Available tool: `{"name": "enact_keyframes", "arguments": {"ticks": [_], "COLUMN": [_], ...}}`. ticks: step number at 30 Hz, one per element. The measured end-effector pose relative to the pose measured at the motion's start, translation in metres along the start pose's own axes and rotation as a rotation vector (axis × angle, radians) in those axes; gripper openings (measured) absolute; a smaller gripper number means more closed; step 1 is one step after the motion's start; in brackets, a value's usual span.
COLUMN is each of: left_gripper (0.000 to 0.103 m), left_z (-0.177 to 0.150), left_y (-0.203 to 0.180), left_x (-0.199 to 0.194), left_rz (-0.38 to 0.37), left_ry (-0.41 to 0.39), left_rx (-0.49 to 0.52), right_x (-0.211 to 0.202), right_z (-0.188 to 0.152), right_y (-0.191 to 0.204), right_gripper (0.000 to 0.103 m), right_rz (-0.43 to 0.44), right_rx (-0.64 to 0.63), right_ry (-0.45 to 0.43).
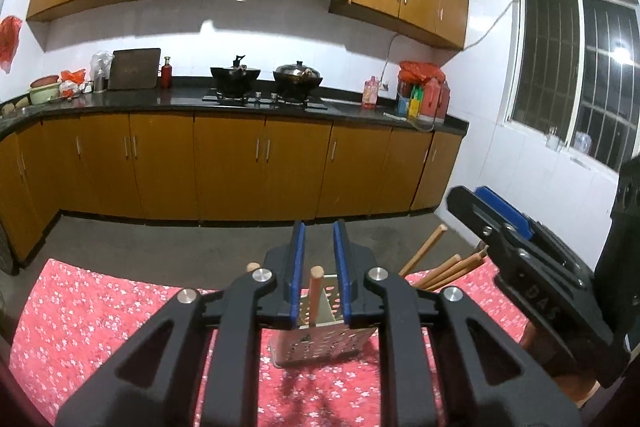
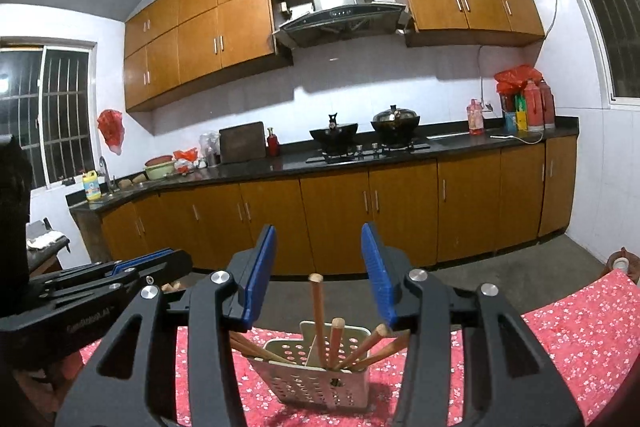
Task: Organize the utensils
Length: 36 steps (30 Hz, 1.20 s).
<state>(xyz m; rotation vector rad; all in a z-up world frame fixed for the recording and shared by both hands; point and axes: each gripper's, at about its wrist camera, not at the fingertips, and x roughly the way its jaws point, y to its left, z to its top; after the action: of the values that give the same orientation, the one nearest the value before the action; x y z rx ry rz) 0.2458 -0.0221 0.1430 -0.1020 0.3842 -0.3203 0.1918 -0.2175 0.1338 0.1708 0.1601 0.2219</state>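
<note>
The perforated metal holder (image 2: pixel 320 375) stood on the floral tablecloth (image 2: pixel 580 339), wooden chopsticks (image 2: pixel 335 341) upright or leaning inside. It lay directly ahead of both grippers. The right gripper (image 2: pixel 319 277) was wide open and empty; the left gripper (image 1: pixel 319 269), narrower, straddled one near-vertical chopstick (image 1: pixel 315 293) without visible contact.
</note>
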Motion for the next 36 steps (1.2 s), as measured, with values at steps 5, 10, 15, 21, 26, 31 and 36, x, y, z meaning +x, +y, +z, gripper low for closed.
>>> {"name": "enact_keyframes", "arguments": {"ticks": [5,10,15,21,26,31,36], "left_gripper": [0.034,0.053,0.08,0.099,0.099,0.099,0.099], "left_z": [-0.001,-0.023,-0.062,-0.108,-0.138,-0.163,-0.186], "left_y": [0.01,0.016,0.019,0.018,0.019,0.012,0.007], "left_x": [-0.035,-0.07,-0.098,-0.13,-0.149,-0.159,-0.163], "left_rz": [0.014,0.067,0.125,0.211,0.275,0.314,0.326], "left_ry": [-0.059,-0.081,-0.073,-0.091,-0.101,-0.084,-0.056], "left_rx": [-0.018,0.0,0.02,0.05,0.052,0.07,0.072], "right_x": [-0.027,-0.056,-0.078,-0.1,-0.12,-0.135,-0.147], "right_z": [0.003,-0.015,-0.04,-0.074,-0.105,-0.128,-0.147], "right_y": [-0.01,-0.018,-0.009,0.005,0.012,0.017,0.021], "right_gripper": [0.066,0.088,0.101,0.101,0.101,0.101,0.101], "right_rz": [-0.014,-0.054,-0.114,-0.164,-0.198,-0.208,-0.217], "right_rx": [0.027,0.041,-0.016,-0.078,-0.127,-0.144,-0.149], "right_ry": [-0.033,-0.019,-0.008,0.042,0.076,0.104,0.14]}}
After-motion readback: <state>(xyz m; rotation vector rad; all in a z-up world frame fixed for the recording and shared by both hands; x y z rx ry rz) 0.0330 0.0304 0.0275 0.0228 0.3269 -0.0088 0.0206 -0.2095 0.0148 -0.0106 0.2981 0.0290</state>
